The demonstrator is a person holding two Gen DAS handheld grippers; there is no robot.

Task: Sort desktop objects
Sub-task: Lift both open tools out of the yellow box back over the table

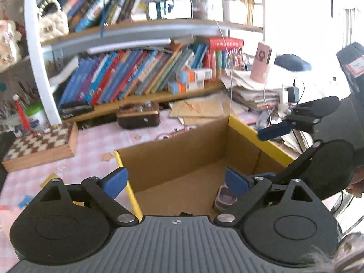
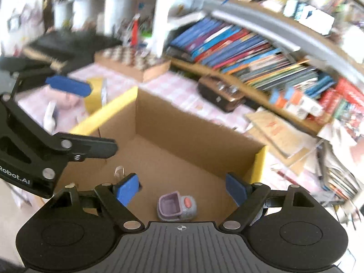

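purple toy (image 1: 224, 199): in the left wrist view mostly hidden behind the blue pad of the left gripper; only a lilac corner shows.
book spines (image 2: 250, 52): smeared by motion blur in the right wrist view; titles unreadable.
chessboard box (image 2: 134, 62): blurred; squares barely separate.
cardboard box (image 1: 182, 152): near wall cut off by the gripper body.
person's hand (image 1: 355, 182): only a sliver at the right edge.
white item in box (image 2: 118, 171): too small to tell.

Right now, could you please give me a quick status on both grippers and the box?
Left gripper open, empty. Right gripper open, empty. Small purple toy lying on the floor of the cardboard box. Nothing in the way.
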